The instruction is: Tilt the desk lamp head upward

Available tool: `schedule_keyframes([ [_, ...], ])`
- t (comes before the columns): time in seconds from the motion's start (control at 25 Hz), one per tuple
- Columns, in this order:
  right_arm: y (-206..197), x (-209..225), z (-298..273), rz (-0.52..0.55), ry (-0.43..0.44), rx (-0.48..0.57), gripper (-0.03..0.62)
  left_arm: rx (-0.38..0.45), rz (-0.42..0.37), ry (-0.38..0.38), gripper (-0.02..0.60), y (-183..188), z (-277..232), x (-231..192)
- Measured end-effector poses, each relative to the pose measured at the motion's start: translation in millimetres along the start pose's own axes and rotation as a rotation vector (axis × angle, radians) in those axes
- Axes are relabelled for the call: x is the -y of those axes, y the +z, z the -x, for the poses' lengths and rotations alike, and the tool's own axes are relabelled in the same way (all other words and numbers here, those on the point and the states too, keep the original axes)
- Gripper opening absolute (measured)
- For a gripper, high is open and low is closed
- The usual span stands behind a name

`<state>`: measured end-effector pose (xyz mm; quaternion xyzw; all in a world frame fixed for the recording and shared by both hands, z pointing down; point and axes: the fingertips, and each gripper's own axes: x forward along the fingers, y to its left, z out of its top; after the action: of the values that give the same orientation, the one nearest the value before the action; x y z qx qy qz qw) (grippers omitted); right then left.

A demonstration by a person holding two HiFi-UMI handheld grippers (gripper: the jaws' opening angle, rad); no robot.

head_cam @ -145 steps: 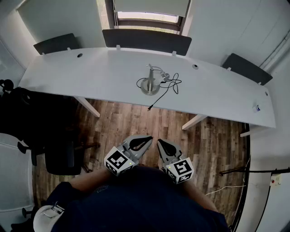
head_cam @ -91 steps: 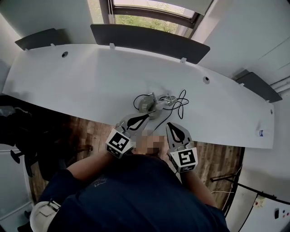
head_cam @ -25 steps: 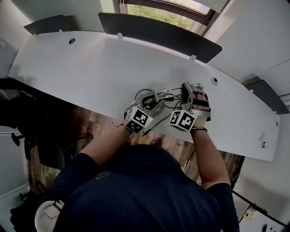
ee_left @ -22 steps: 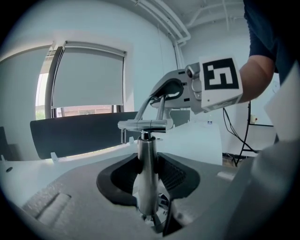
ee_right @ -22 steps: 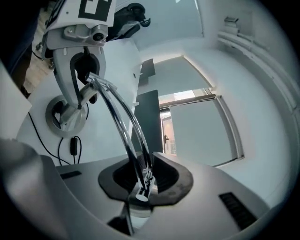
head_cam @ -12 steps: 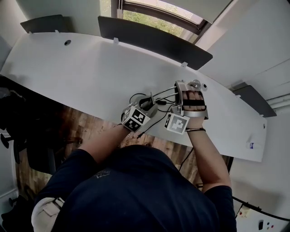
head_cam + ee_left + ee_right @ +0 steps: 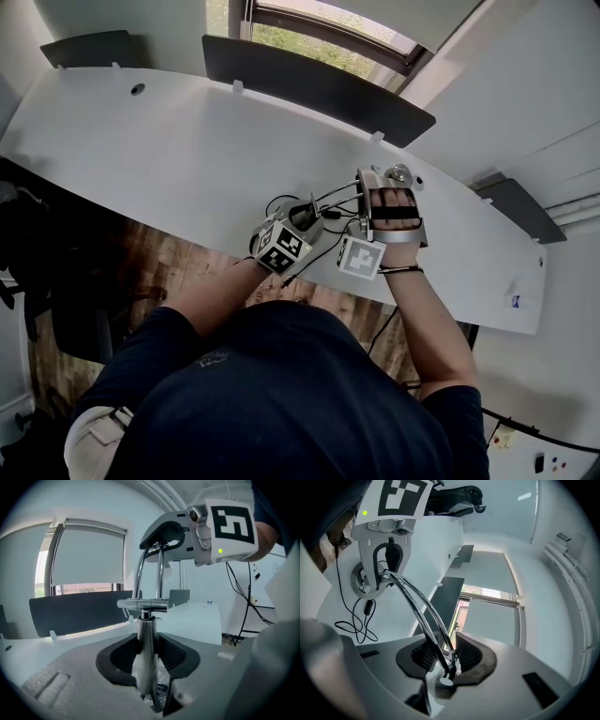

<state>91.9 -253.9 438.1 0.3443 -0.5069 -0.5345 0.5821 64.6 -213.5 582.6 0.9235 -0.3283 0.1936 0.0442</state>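
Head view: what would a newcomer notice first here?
Two handheld grippers meet on a chrome desk lamp toward the near edge of the long white desk. The left gripper clamps the lamp's upright post; the right gripper, jaws opening, has its twin curved rods between them.

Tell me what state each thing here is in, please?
Left gripper: shut on post.
Right gripper: jaws opening, arm between them.
Post: upright.
Arm: rising from post.
Cord: loose on desk.
Blind: mostly lowered.
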Motion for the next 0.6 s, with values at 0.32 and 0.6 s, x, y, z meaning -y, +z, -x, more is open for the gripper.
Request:
schedule_keyframes([
  [0.32,-4,8,21,-0.056,0.017,0.011,0.213,-0.070,-0.110,-0.039,0.144,-1,17,-4],
  [0.6,-5,4,52,-0.227,0.055,0.033,0.215,0.009,0.004,0.006,0.144,22,55,-8],
])
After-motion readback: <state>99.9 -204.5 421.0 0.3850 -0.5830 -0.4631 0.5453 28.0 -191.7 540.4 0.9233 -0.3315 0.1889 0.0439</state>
